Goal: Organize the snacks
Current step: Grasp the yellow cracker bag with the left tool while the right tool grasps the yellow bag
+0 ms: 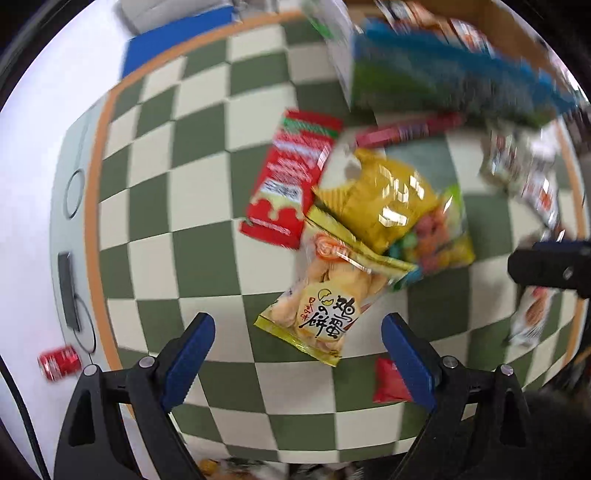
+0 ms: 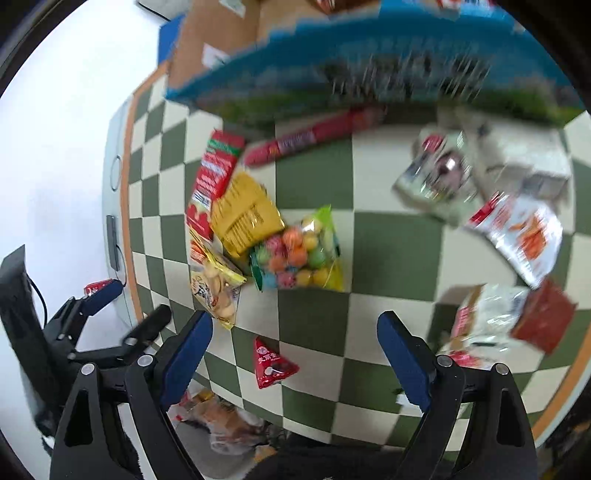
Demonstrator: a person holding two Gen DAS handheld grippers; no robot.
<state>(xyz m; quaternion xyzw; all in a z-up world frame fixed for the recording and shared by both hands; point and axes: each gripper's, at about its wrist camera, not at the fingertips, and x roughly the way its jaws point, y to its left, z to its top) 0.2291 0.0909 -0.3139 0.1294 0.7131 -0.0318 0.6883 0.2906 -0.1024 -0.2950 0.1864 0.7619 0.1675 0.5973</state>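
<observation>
On the white desk (image 1: pixel 29 184), past the left edge of the checked mat (image 1: pixel 207 221), a red can (image 1: pixel 59 362) lies on its side near a dark flat device (image 1: pixel 68 291). The left gripper (image 1: pixel 297 356) points down over the mat with its jaws wide and nothing between them; the near end of the biscuit bag (image 1: pixel 317 310) lies just ahead of the gap. Toward the middle of the mat the snacks make a small heap: a red pack (image 1: pixel 288 177) on the left, a yellow bag (image 1: pixel 384 199) beside it, partly on the biscuit bag, and a bag of coloured balls (image 2: pixel 299 254) touching the yellow bag on its right side. A long red stick pack (image 2: pixel 314 138) lies behind the heap, close to a blue and green box (image 2: pixel 369 70) at the far edge of the mat; the box is too blurred to read. A brown carton (image 2: pixel 221 33) stands behind the box. In front of the heap, near the front edge, a small red triangle pack (image 2: pixel 271 363) lies alone, just ahead of the right gripper (image 2: pixel 295 349), whose jaws are also wide and hold nothing. On the right side of the mat several white packs (image 2: pixel 517 236) lie scattered, and a dark red pack (image 2: pixel 546 321) lies against one of them near the right edge. Below the front edge of the mat more snack bags (image 2: pixel 221 417) are seen, but I cannot tell what holds them.
</observation>
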